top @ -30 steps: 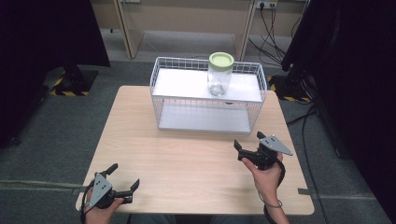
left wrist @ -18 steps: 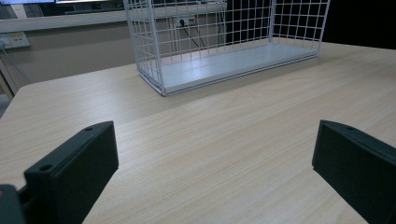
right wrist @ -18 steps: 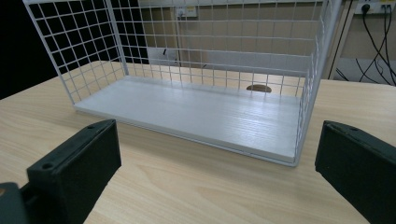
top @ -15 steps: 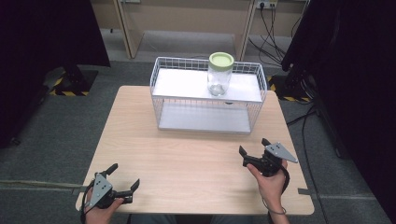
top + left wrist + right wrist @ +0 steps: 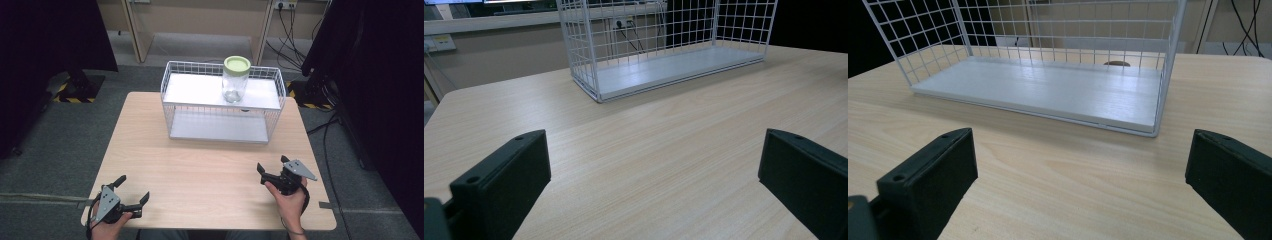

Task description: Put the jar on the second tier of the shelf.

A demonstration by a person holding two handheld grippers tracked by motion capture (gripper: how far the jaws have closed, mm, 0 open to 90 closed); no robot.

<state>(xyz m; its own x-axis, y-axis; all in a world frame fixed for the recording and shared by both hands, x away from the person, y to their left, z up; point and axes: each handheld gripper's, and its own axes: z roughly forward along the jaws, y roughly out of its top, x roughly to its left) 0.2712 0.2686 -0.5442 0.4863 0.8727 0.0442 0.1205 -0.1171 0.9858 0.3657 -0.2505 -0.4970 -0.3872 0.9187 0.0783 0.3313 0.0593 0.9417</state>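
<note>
The wooden table (image 5: 210, 170) carries a white wire shelf rack (image 5: 220, 117) along its far edge. A glass jar with a green lid (image 5: 236, 78) stands upright on the rack's top shelf, towards its right end. The right gripper (image 5: 272, 170) sits near the table's near right corner, jaws spread wide and empty. The left gripper (image 5: 132, 192) sits at the near left corner, jaws likewise apart, gripping nothing.

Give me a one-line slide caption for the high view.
Two open grippers, left and right, rest near the table's front edge; lidded jar stands atop white wire shelf.
</note>
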